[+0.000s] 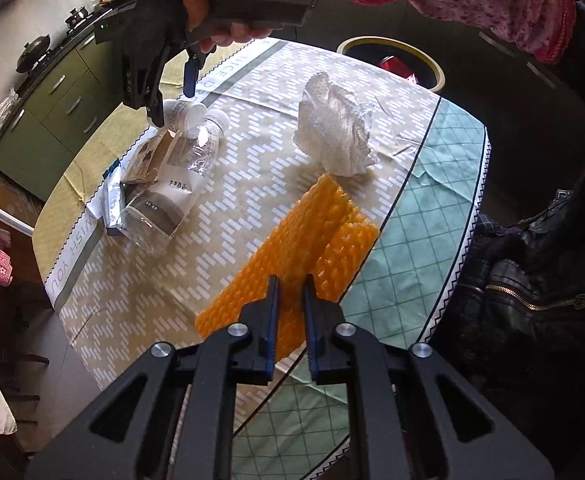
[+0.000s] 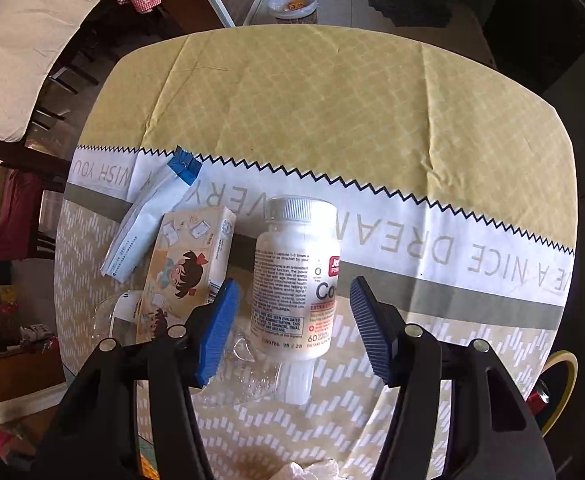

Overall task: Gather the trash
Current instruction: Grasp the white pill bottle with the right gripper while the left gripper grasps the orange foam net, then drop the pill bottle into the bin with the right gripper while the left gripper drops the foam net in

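On the table lie an orange foam net [image 1: 296, 248], a crumpled white paper wad [image 1: 334, 124], a clear plastic bottle [image 1: 172, 192], a white pill bottle [image 2: 296, 276], a small cartoon carton [image 2: 184, 272] and a blue-and-white packet [image 2: 148, 220]. My left gripper [image 1: 291, 284] is nearly shut, its jaws a narrow gap apart just above the near end of the orange net, holding nothing that I can see. My right gripper [image 2: 294, 292] is open, its jaws on either side of the pill bottle without touching it; it also shows in the left wrist view [image 1: 172, 96].
A round bin with a yellow rim [image 1: 396, 60] and a red item inside stands beyond the table's far edge. The tablecloth [image 2: 332, 112] covers the table. Kitchen cabinets [image 1: 52, 112] are at the left. A dark bag [image 1: 532, 280] is at the right.
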`<action>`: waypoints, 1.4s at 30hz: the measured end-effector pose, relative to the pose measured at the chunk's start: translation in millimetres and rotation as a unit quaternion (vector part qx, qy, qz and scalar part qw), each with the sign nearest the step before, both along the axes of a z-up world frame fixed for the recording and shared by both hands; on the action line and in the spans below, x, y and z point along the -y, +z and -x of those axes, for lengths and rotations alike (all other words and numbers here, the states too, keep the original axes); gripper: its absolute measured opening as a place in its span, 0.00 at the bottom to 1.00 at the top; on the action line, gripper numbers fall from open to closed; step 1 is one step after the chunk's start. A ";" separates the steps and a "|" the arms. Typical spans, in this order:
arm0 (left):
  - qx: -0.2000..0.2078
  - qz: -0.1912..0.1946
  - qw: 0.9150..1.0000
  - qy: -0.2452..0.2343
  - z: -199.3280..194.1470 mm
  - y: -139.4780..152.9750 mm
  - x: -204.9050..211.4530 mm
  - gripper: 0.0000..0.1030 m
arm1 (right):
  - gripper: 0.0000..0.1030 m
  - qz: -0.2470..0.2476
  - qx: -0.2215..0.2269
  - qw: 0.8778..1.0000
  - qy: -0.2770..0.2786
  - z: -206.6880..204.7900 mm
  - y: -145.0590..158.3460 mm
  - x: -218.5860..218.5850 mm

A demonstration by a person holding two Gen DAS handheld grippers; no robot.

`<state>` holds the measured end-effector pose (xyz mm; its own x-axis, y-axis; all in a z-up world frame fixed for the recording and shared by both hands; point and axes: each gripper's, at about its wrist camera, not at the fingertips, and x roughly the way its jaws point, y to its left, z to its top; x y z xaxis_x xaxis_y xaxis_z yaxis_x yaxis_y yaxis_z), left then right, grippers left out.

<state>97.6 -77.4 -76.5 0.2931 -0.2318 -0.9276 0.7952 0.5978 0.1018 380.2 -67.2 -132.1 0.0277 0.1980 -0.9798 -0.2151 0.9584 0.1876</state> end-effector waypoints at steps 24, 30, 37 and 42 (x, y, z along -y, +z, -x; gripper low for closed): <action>0.027 0.044 0.999 0.001 -14.6 32.5 28.1 0.11 | 0.46 0.053 0.072 0.987 -0.133 177.3 28.3 300.8; 0.030 0.052 0.998 -0.019 -25.0 50.5 69.0 0.11 | 0.46 0.045 0.028 0.977 -0.205 207.5 -28.4 385.8; 0.001 0.068 0.996 -0.062 -41.5 63.0 150.0 0.11 | 0.51 0.019 0.070 0.969 -0.236 230.9 -17.5 417.9; -0.025 0.064 0.993 -0.100 -64.5 50.8 234.8 0.11 | 0.53 -0.007 0.131 0.961 -0.245 288.5 24.2 429.2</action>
<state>162.1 -312.2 -25.7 0.1830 -0.3979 -0.8990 0.9014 0.4329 -0.0081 91.7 -496.3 -107.9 0.3663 0.1123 -0.9237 0.2190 0.9544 0.2029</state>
